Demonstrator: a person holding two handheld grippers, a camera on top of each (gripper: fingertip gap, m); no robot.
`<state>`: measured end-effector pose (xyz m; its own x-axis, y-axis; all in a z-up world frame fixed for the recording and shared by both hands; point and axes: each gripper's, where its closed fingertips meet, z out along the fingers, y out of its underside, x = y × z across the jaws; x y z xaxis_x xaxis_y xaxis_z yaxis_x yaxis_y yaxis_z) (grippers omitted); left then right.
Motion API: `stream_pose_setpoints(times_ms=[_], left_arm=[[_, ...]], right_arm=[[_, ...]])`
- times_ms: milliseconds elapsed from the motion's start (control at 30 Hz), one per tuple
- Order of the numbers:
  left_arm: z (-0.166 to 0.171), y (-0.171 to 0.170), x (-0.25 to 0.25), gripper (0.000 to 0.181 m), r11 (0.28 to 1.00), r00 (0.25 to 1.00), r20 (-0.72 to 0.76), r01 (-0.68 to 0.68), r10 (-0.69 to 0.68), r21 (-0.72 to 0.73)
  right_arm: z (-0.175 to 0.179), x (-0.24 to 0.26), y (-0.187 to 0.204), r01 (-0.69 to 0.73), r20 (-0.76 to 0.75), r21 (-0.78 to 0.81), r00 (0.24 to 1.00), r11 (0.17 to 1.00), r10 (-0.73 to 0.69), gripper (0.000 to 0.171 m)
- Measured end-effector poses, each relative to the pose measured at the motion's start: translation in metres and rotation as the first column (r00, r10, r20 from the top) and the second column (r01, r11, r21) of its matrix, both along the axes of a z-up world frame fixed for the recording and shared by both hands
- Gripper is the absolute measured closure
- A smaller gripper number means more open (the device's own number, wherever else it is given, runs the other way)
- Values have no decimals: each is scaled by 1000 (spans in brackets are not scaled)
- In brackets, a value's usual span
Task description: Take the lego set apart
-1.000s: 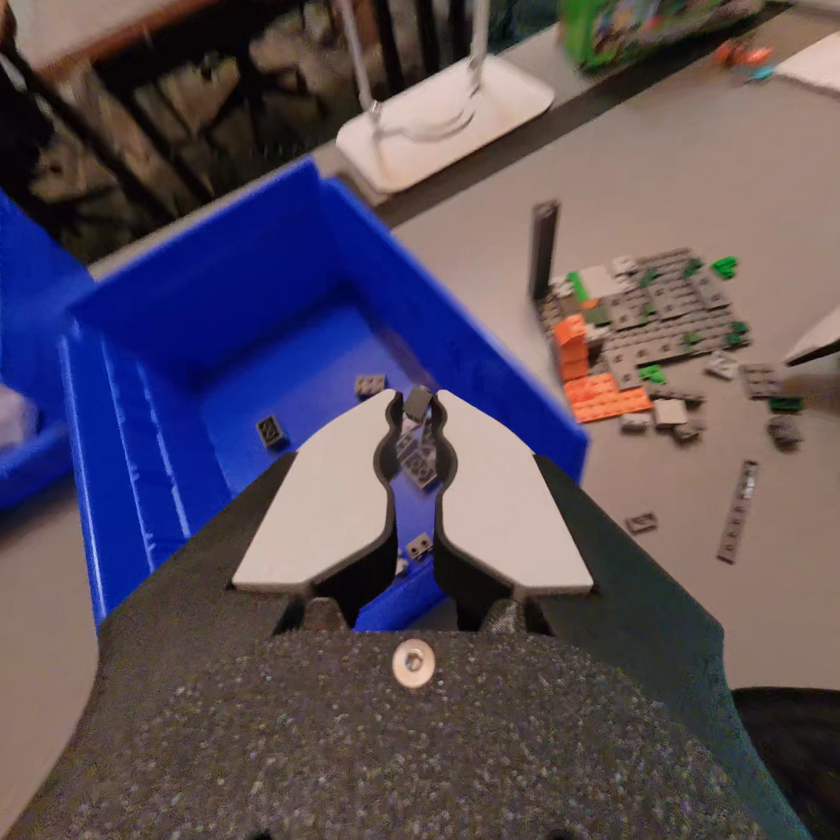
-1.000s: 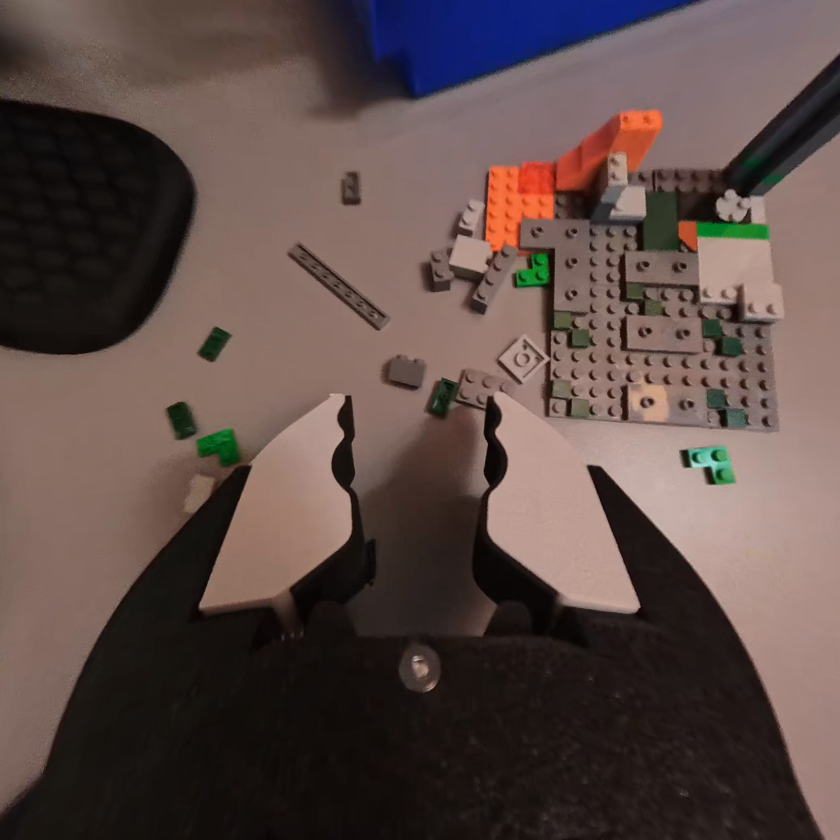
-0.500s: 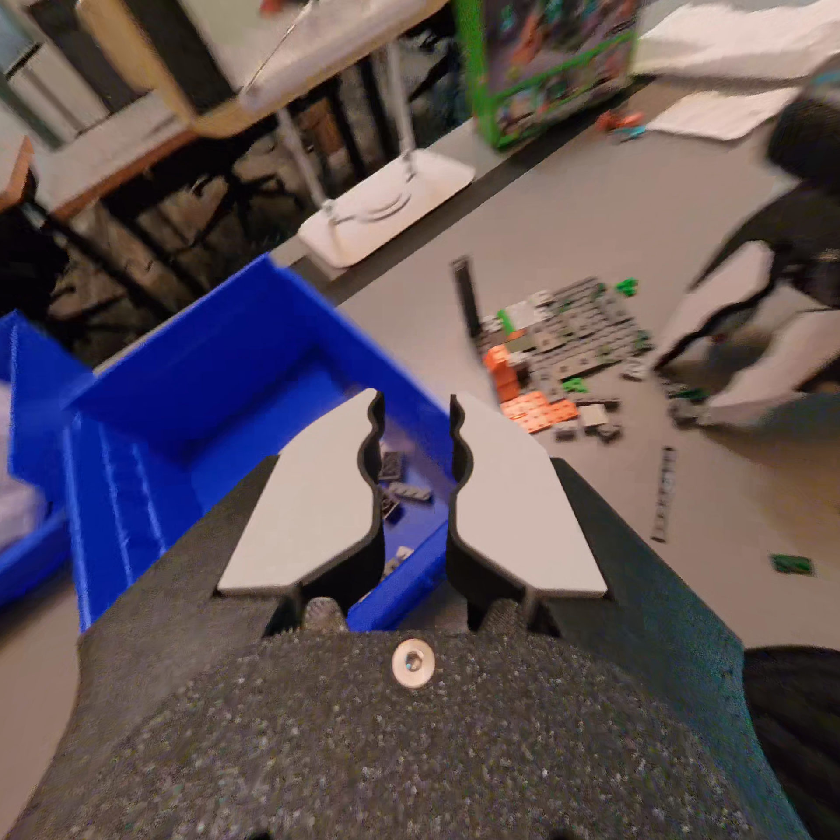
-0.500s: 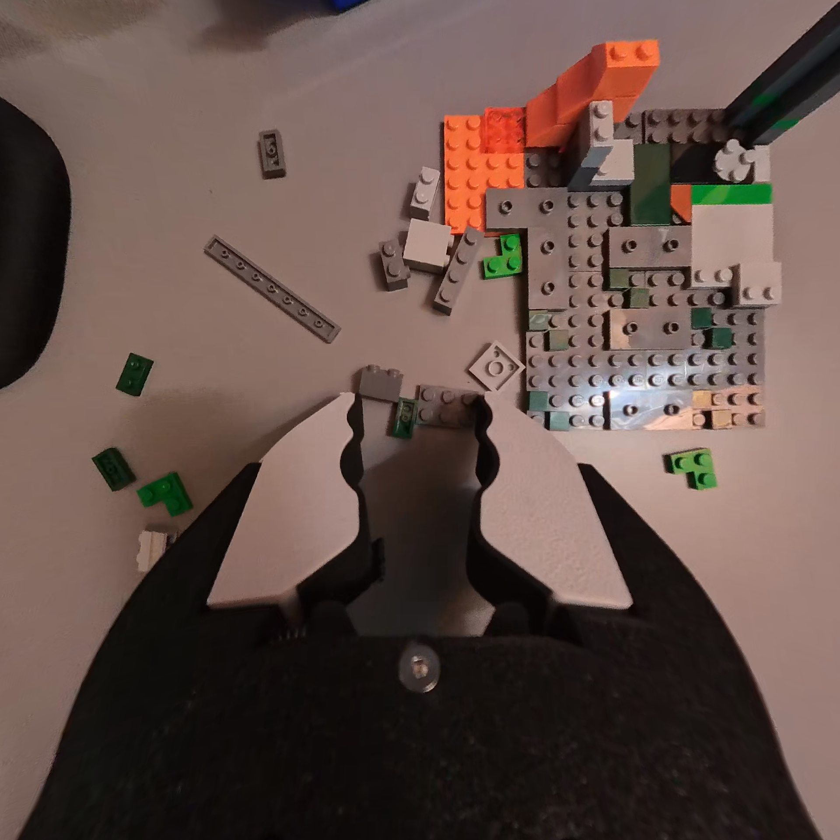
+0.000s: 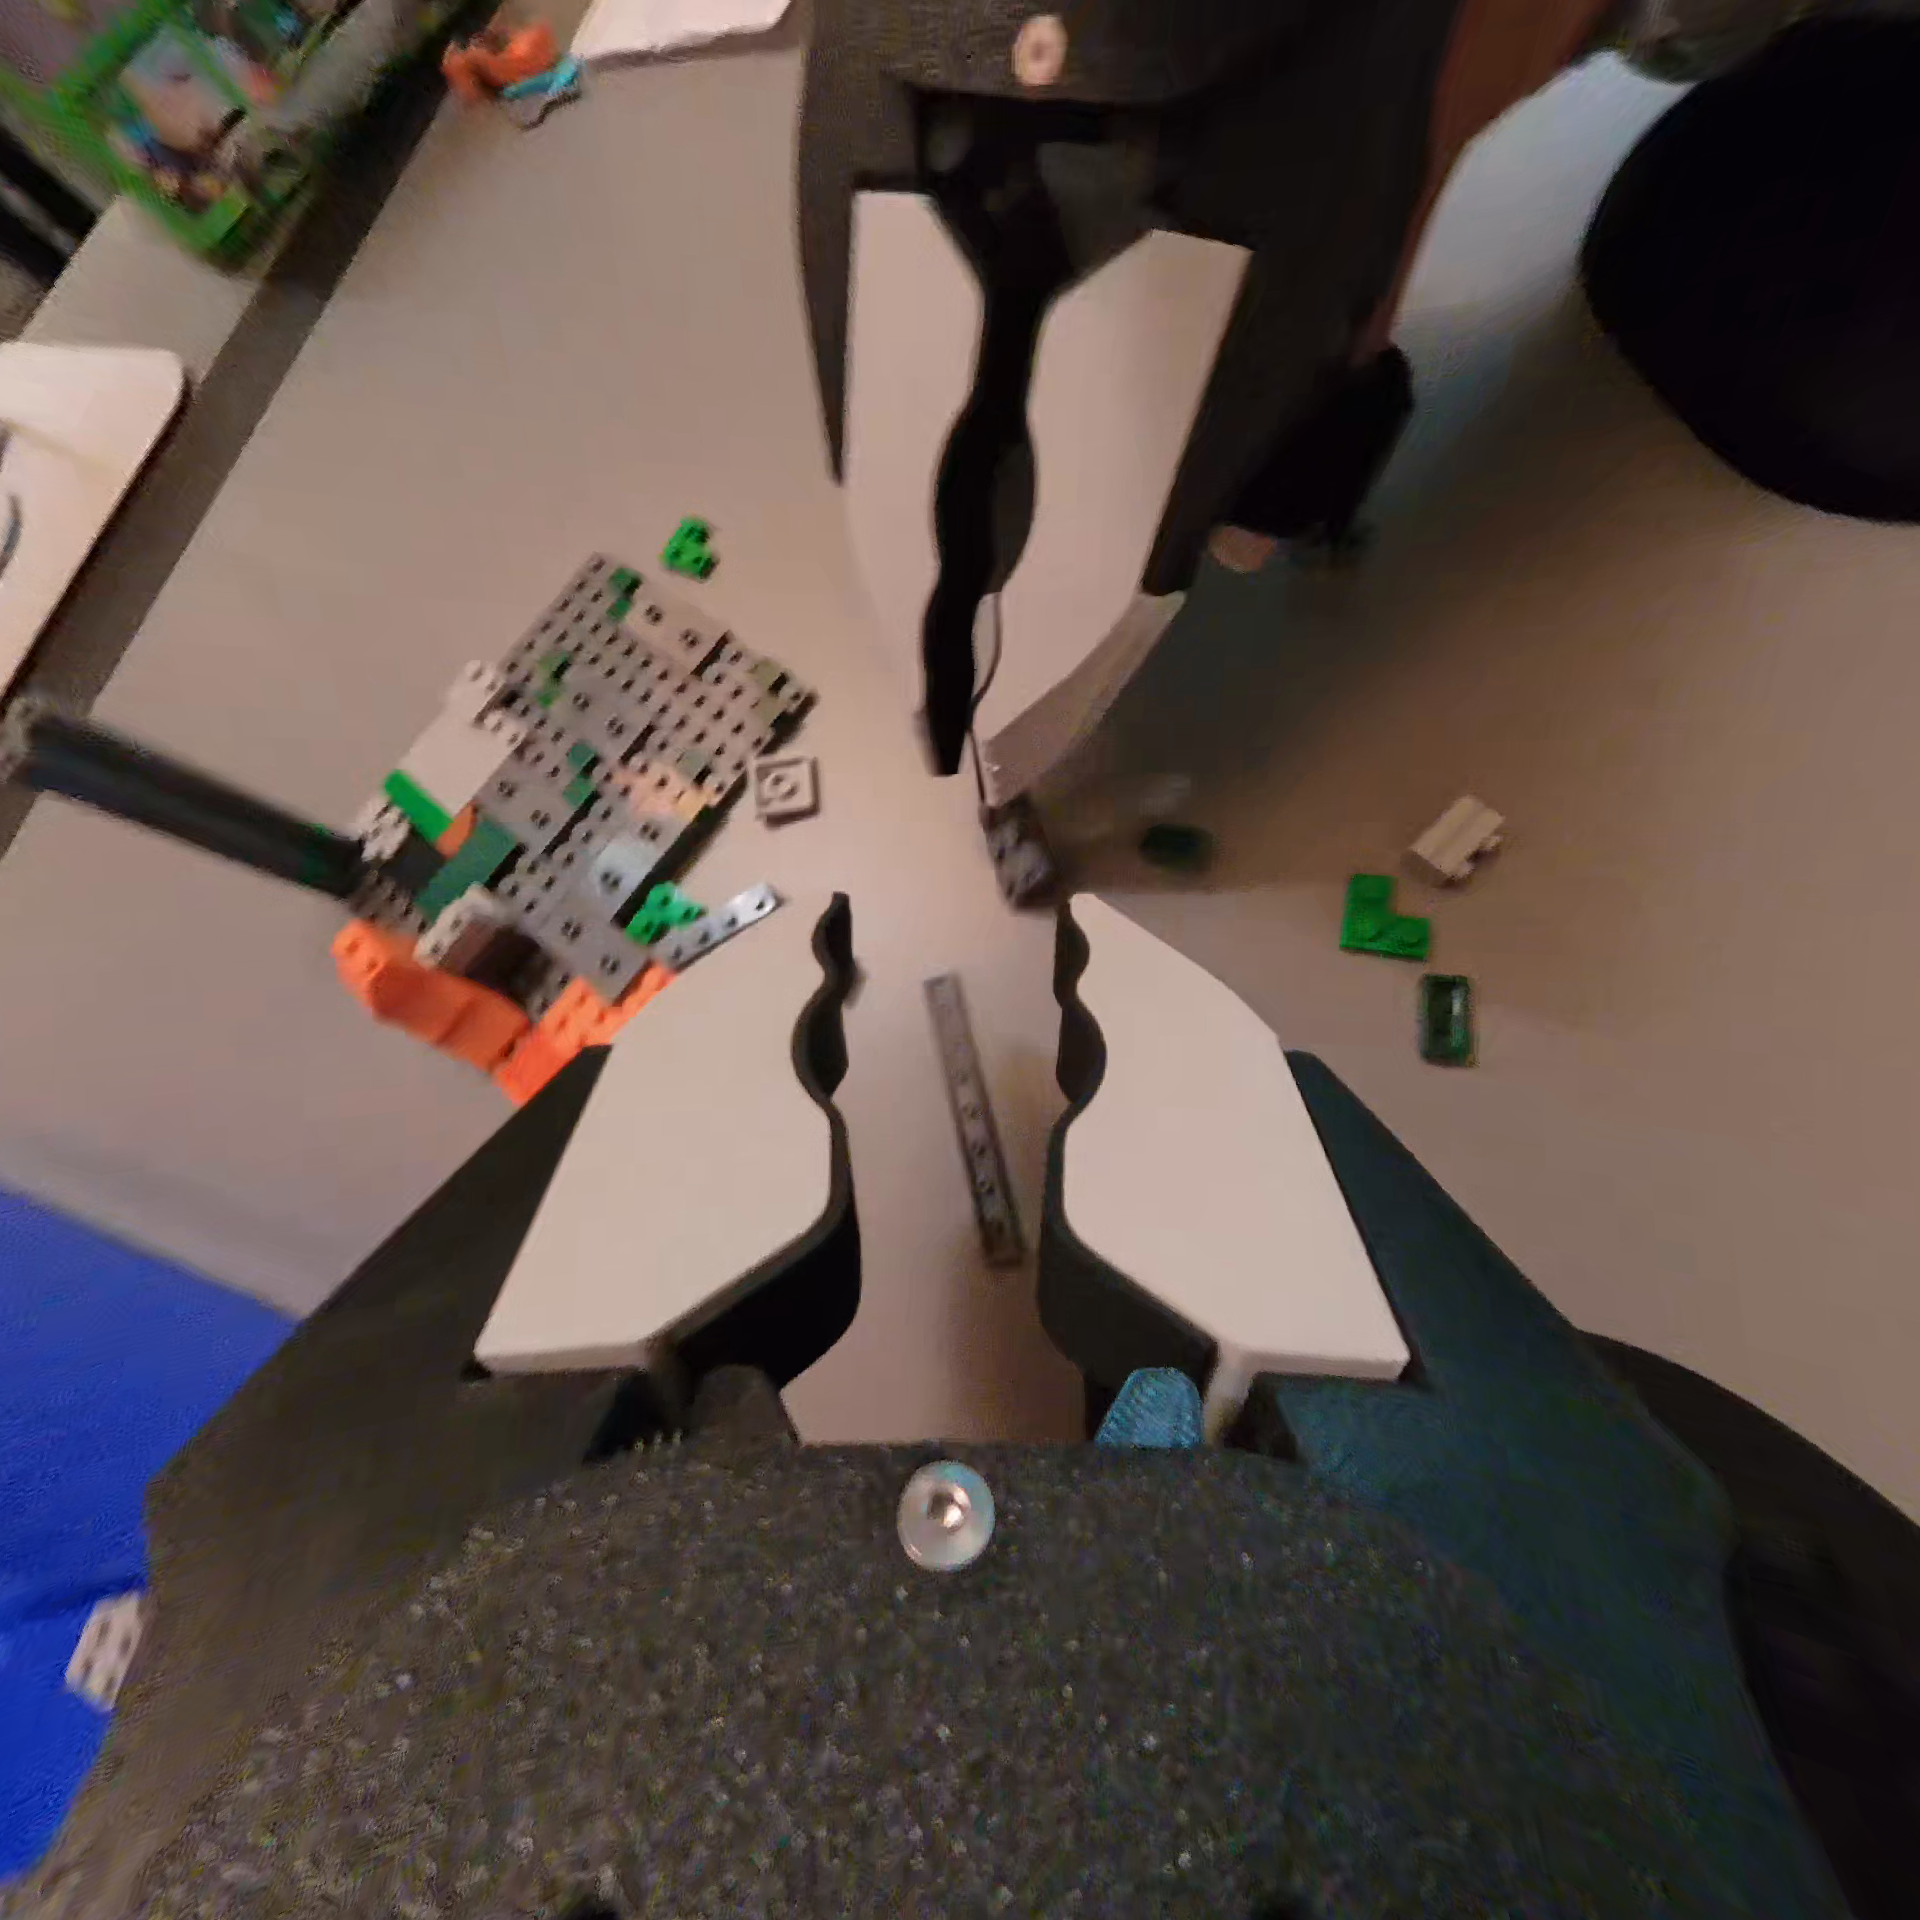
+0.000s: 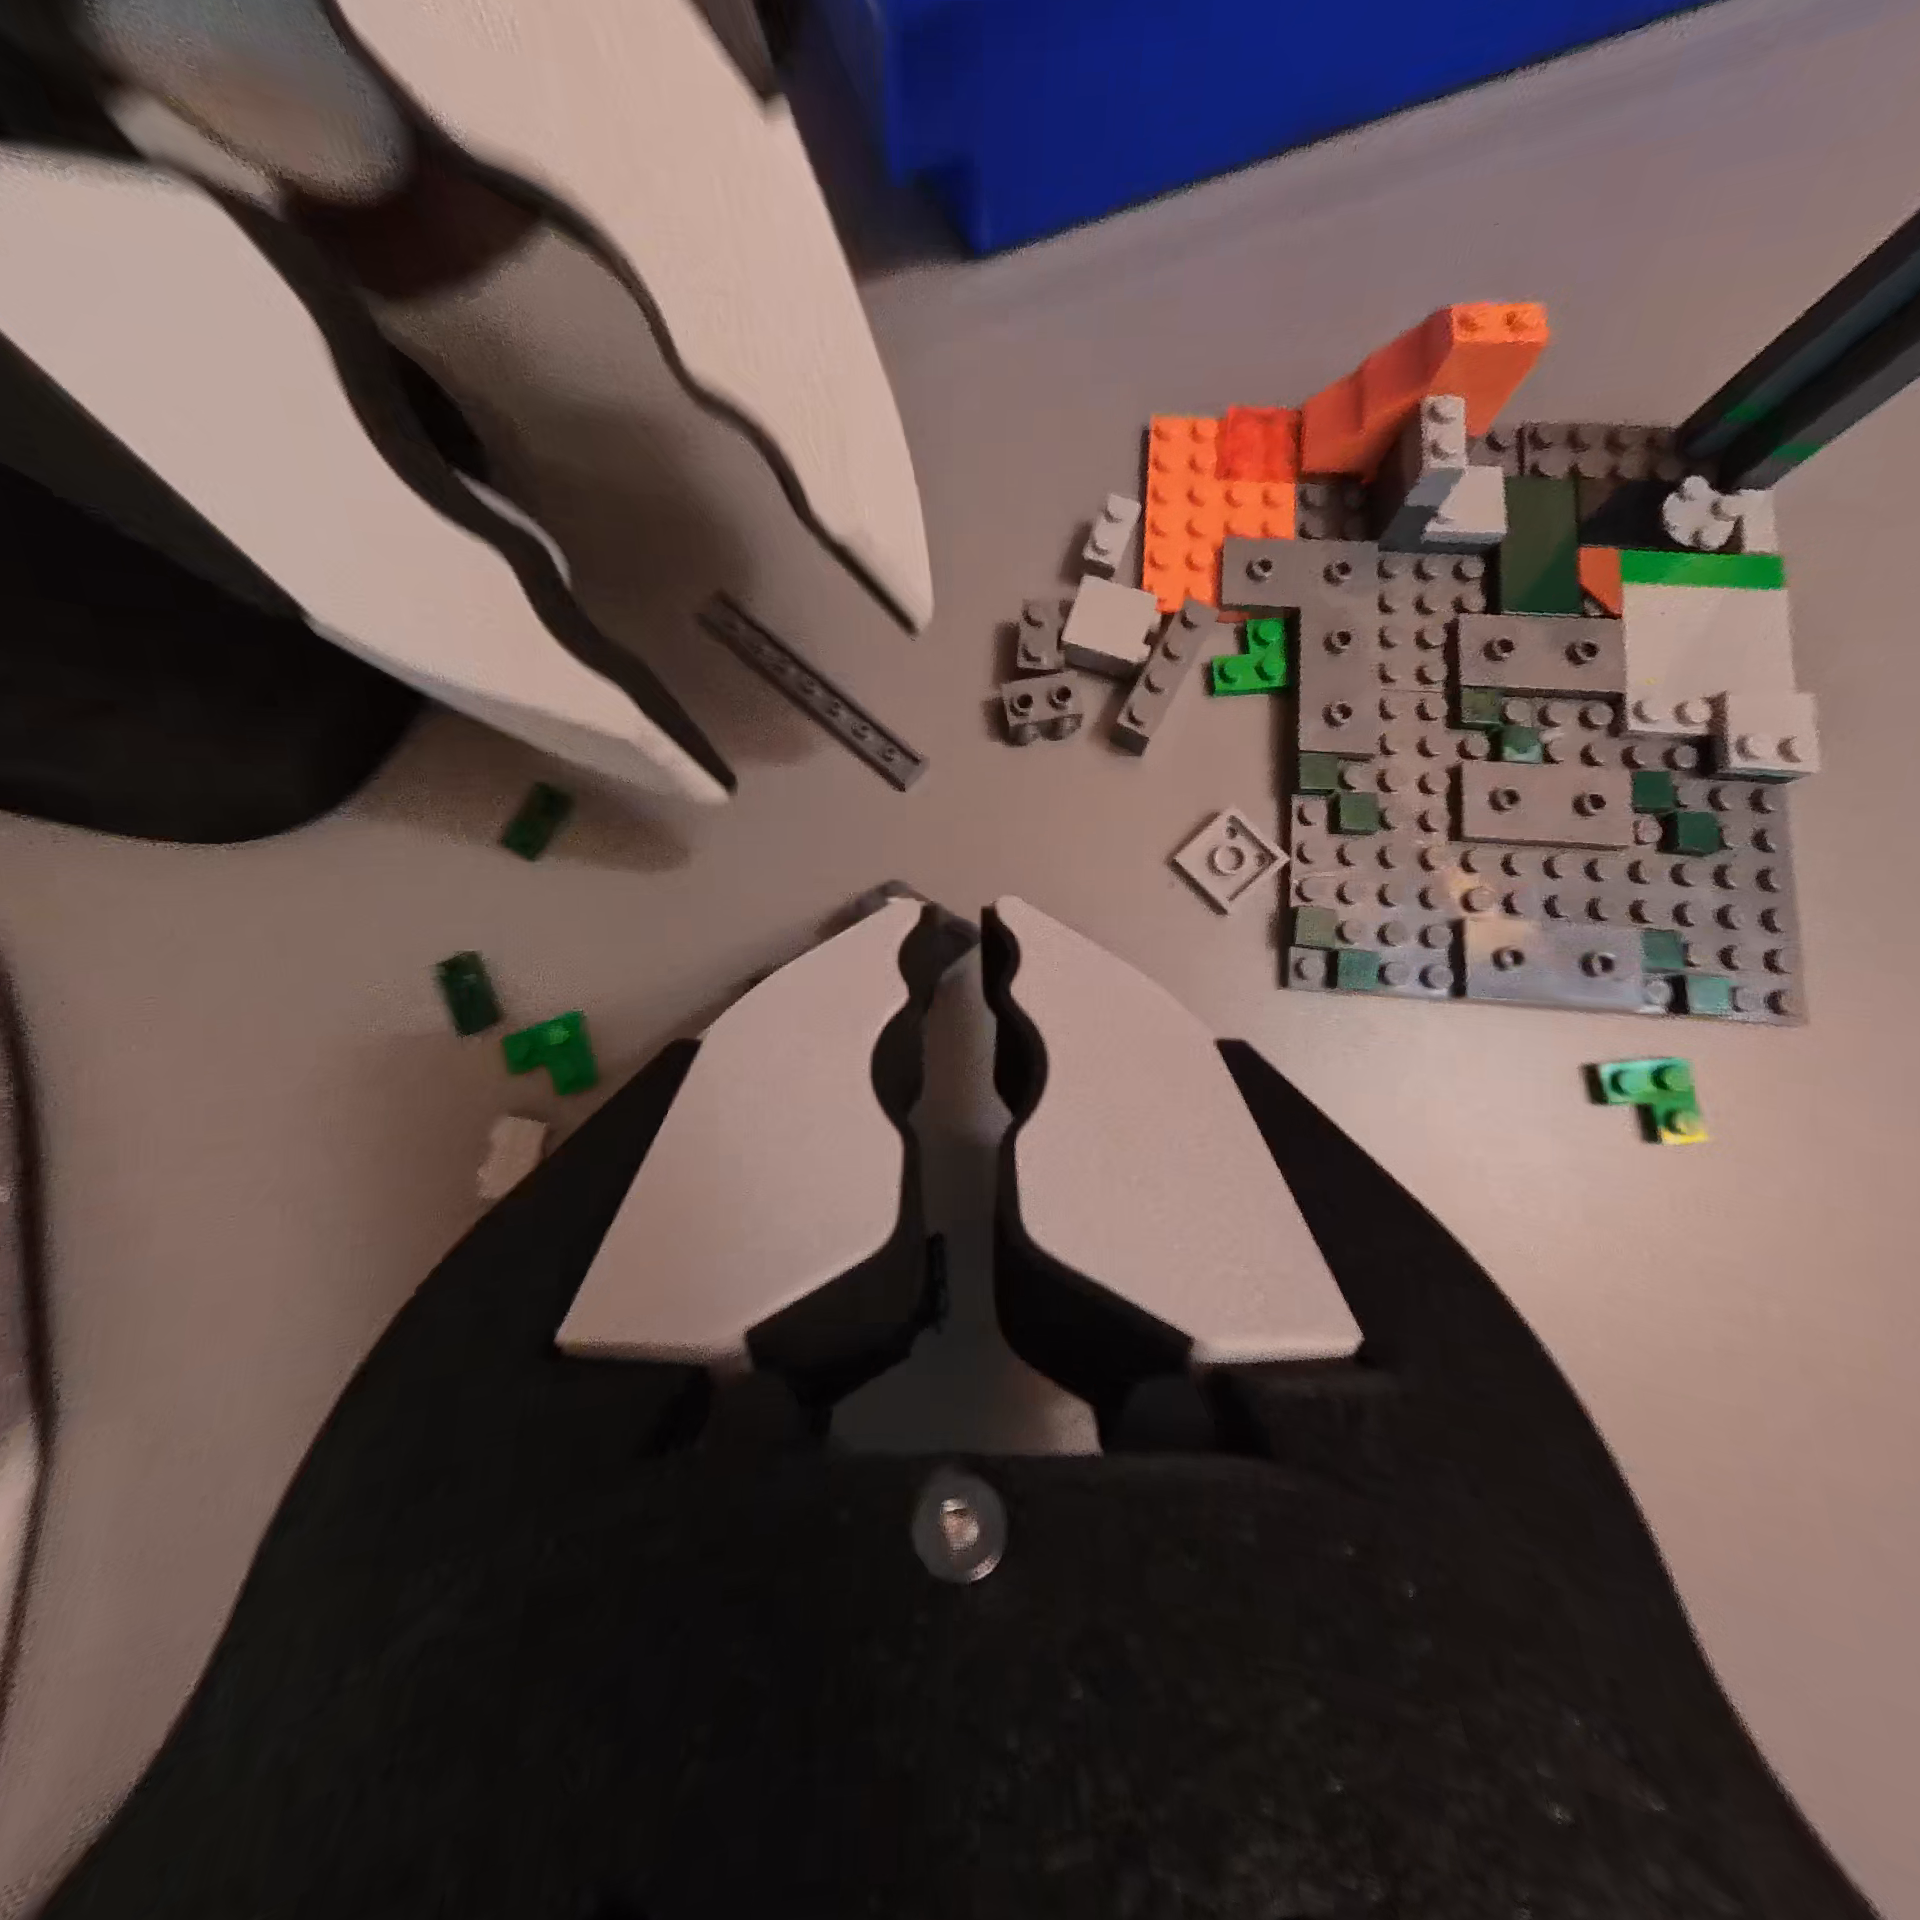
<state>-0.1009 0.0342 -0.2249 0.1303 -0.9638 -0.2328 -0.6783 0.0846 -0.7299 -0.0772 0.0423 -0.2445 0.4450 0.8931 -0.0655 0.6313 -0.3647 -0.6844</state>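
The left gripper (image 5: pixel 948 914) hangs over the grey counter (image 5: pixel 582 343) with its jaws spread and empty — a long grey strip (image 5: pixel 975 1117) lies on the counter between them. The right gripper (image 6: pixel 951 920) has its jaws pinched on a small dark grey brick (image 5: pixel 1016 854) at the tips. The lego set (image 6: pixel 1538 748) sits right of the right jaws, near them — loose green pieces (image 6: pixel 549 1049) lie to their left.

A blue bin (image 6: pixel 1195 114) sits on the grey table (image 5: pixel 540 343), with another blue patch of it at the left wrist view's lower left. A green printed box (image 5: pixel 197 135) and white paper (image 5: pixel 675 16) lie along the far edge.
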Motion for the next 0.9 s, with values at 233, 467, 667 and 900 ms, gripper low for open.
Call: stream_pose_setpoints(times_ms=[233, 467, 667, 900], left_arm=[[-21, -12, 10, 145, 996, 993, -83, 89, -88, 5], [-38, -9, 17, 147, 995, 986, -142, 81, -88, -53], [-42, -9, 23, 164, 980, 986, -140, 68, -96, -188], [-36, -4, 20, 181, 992, 988, -133, 56, -72, -116]], right_arm=[[-8, 16, -5, 22, 0, -24, 1000, 999, -22, 156], [-2, 25, -7, 29, -35, -36, 999, 999, -30, 152], [6, 32, -22, -42, -68, -40, 997, 998, 40, 151], [-1, 66, -61, -269, 76, -4, 960, 963, 269, 142]])
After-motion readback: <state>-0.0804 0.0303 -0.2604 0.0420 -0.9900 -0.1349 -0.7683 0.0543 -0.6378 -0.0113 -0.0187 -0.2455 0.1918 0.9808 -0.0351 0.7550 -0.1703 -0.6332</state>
